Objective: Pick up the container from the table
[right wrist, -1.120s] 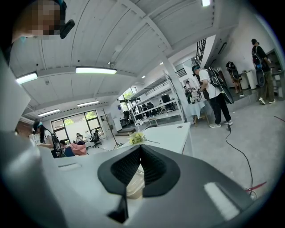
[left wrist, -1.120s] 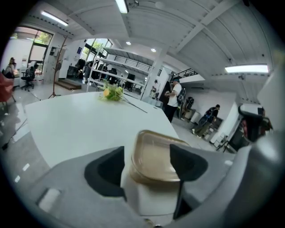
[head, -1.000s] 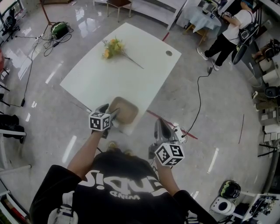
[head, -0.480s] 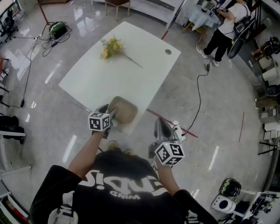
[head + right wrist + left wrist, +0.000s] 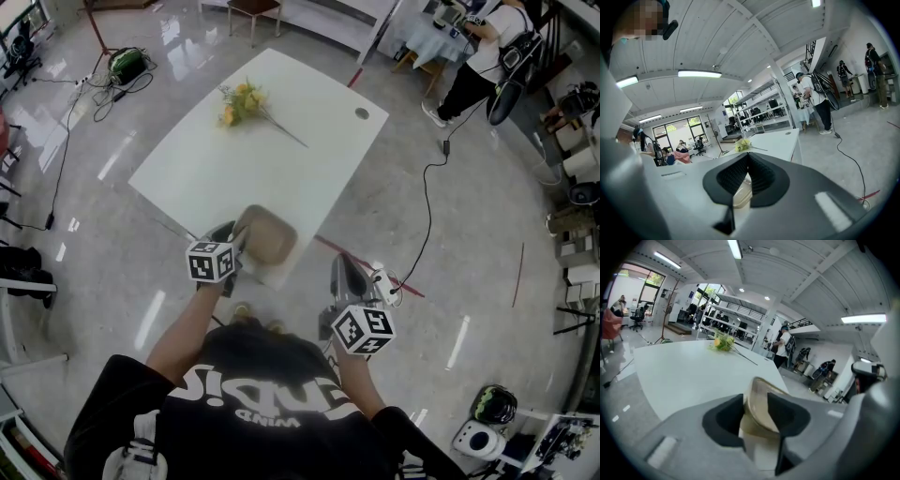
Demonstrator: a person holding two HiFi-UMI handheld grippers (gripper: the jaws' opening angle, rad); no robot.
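Lower centre: left hand-held gripper (image 5: 238, 246), jaws just closing, pinches the shallow beige plastic container (image 5: 270, 234); lifting off the white worktop (image 5: 234, 159) remains. Right hand-held gripper (image 5: 344, 267) pressed together.

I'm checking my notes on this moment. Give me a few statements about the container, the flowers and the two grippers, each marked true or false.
1. The container sits at the near corner of the table. True.
2. The flowers lie inside the container. False: they lie on the bare table, far from it.
3. The left gripper has the container's rim between its jaws. True; its jaws have just been closing on that rim.
4. The right gripper holds the flowers. False: its jaws are together with nothing in them, and it hangs off the table's edge.
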